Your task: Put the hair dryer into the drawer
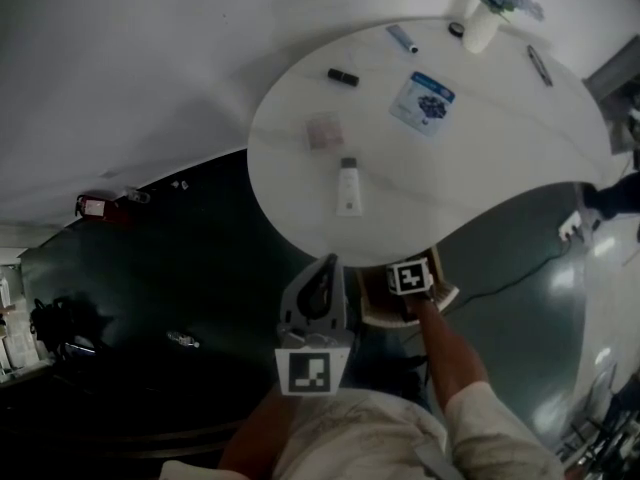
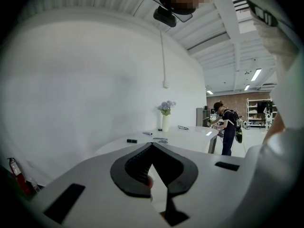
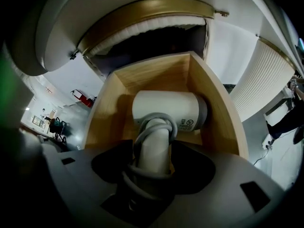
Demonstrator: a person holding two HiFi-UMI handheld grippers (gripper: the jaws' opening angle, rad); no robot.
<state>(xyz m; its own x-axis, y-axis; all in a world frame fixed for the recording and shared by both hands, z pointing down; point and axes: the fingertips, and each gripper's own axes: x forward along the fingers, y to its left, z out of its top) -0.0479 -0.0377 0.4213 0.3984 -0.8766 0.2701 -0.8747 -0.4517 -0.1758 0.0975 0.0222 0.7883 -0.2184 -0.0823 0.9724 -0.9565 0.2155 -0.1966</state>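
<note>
Below the near edge of the round white bench, head view: a wooden drawer stands pulled out, with the left tongs just to its left.

Left gripper view: the left tongs are clenched tip to tip on nothing and point across the bench.

Right gripper view: the right tongs grasp the handle of the hair dryer, which has its cord wound round it. Its barrel lies within the drawer walls. To finish well, lower it until the barrel rests on the drawer floor, keep it clear of the sides, then let go.
</note>
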